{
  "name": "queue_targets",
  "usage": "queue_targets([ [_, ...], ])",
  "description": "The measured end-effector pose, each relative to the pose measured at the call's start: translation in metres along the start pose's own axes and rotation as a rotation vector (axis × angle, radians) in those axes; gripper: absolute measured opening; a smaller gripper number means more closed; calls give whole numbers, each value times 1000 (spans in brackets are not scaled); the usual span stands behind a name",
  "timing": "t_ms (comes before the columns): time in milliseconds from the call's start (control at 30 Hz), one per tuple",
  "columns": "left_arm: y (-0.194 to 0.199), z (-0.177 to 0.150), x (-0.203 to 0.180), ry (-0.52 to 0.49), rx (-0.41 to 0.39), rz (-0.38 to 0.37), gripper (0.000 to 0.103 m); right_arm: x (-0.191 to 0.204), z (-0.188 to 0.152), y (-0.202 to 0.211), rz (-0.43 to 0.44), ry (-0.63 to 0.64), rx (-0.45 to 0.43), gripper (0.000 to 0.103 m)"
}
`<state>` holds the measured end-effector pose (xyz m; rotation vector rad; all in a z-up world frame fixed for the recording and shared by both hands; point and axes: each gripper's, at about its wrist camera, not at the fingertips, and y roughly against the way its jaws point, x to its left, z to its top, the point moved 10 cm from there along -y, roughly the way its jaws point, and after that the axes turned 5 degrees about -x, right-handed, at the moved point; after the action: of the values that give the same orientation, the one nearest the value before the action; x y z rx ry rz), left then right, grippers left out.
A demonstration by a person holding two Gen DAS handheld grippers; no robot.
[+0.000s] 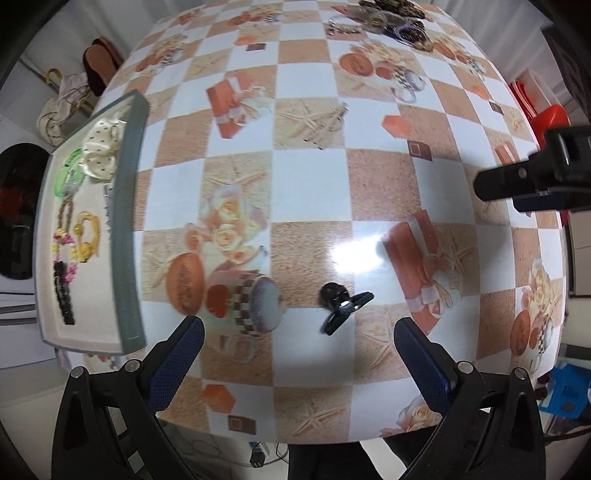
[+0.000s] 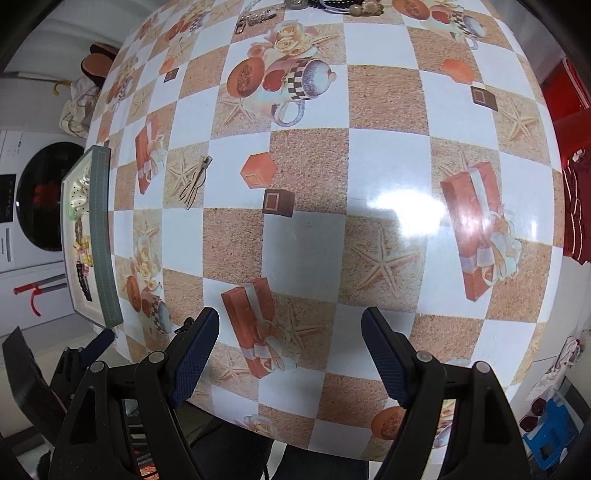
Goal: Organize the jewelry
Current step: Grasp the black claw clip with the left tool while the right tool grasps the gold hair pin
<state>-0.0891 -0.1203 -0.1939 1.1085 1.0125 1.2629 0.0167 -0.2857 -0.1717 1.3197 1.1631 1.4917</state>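
Jaws of the left gripper stand wide apart, framing the black hair clip on the surface, apparently lined up to take it. Its likely destination, the tray, sits left (already holding pieces). Right gripper hovers agape, empty.

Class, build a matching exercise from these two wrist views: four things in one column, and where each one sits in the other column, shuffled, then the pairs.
1. black hair clip
2. polka-dot bow
3. pile of jewelry
4. gold hairpins

A. far edge of the table
B. inside the tray
C. between the left gripper fingers' reach, on a white square
D. on a printed starfish

Pairs: 1-C, 2-B, 3-A, 4-D
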Motion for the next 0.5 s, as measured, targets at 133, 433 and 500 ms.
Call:
queue_targets([
  [133,-13,-2,-4,-5,15,9,95,6,8,-5,-2,15,-2,82],
  [433,-29,-7,-9,-13,5,14,84,34,39,-19,47,-1,-11,82],
  [500,-34,-8,-13,-15,2,19,84,41,45,-24,59,-21,-15,82],
])
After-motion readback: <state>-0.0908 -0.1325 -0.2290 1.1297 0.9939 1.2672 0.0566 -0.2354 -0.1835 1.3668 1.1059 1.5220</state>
